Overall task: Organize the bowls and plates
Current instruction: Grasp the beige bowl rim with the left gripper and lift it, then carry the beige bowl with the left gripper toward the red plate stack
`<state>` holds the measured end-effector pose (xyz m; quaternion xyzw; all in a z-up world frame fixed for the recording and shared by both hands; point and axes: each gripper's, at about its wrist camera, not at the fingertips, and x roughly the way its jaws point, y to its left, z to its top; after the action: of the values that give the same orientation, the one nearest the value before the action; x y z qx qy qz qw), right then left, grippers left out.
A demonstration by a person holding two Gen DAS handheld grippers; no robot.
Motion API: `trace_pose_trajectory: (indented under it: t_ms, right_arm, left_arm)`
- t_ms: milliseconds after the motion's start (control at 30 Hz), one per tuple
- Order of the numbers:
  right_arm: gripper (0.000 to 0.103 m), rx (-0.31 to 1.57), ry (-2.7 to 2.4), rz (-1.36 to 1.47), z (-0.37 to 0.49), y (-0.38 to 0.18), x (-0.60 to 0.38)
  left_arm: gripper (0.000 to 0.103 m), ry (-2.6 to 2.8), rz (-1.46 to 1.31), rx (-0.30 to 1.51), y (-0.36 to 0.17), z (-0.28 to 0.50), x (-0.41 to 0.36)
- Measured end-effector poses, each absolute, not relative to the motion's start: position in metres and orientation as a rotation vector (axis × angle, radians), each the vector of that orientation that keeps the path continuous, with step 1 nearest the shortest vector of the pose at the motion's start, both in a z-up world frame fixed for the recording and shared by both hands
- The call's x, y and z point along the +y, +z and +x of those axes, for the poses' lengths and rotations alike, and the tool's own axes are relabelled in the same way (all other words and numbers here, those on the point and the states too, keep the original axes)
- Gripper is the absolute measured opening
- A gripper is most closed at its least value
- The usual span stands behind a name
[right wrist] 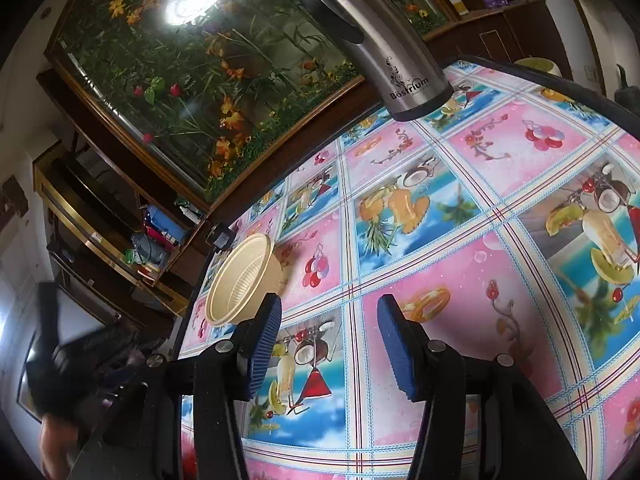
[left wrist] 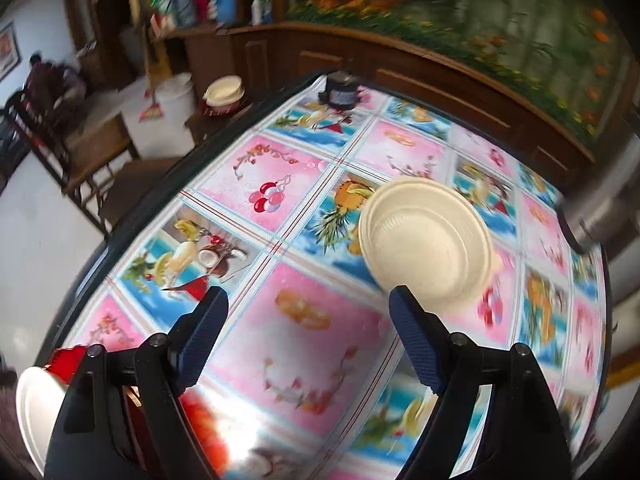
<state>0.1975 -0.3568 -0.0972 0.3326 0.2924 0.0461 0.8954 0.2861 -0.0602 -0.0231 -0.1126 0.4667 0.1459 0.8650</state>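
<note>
A cream ribbed bowl [left wrist: 426, 240] stands upright on the picture-print tablecloth [left wrist: 304, 360]. In the left wrist view my left gripper [left wrist: 310, 308] hovers just short of it. It is open with nothing between its blue pads, and the right fingertip [left wrist: 404, 308] is close to the bowl's near rim. In the right wrist view the same bowl [right wrist: 244, 280] sits near the table's left edge, just beyond my right gripper's left fingertip [right wrist: 270, 320]. My right gripper [right wrist: 330, 320] is open and empty over the cloth. A white dish [left wrist: 34, 412] shows at the lower left, partly hidden.
A steel thermos jug [right wrist: 376, 40] stands at the table's far side, also the thermos [left wrist: 600, 208] at right. A small dark object [left wrist: 340, 90] sits at the far table edge. A lidded container [left wrist: 224, 94] rests beside the table. Something red [left wrist: 68, 360] lies by the white dish.
</note>
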Motion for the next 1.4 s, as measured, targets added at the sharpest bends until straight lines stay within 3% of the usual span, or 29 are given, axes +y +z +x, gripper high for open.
trace_pose_trajectory:
  t_ms: [233,567,600,633,733,800,1167,1400]
  right_arm:
    - [0.054,0.622,0.105,0.741,0.200,-0.102,-0.362]
    - [0.054,0.625,0.126,0.774,0.201,-0.102,-0.361]
    - [0.054,0.627,0.128,0.773,0.202,-0.102,-0.361]
    - [0.054,0.627,0.129,0.773,0.202,-0.102,-0.361]
    - [0.054,0.628,0.125,0.776,0.203,-0.102,-0.361]
    - [0.054,0.627,0.123,0.779,0.203,-0.103,-0.362]
    - [0.054,0.626,0.135,0.807,0.206,-0.106,-0.371]
    - [0.054,0.757,0.257,0.901,0.223,-0.124,-0.379]
  left_arm:
    - [0.083,0.321,-0.293,1.112,-0.050,0.332,-0.066]
    - [0.083,0.289,-0.359,1.159,-0.081,0.360,-0.065]
    - [0.079,0.289,-0.351,1.156,-0.081,0.361,-0.067]
    - [0.064,0.284,-0.344,1.157,-0.082,0.362,-0.069]
    - [0.031,0.244,-0.349,1.193,-0.090,0.365,-0.073]
    - [0.018,0.226,-0.335,1.216,-0.095,0.366,-0.077]
    - [0.014,0.121,-0.196,1.197,-0.079,0.311,-0.114]
    - [0.014,0.014,-0.125,1.232,-0.090,0.261,-0.134]
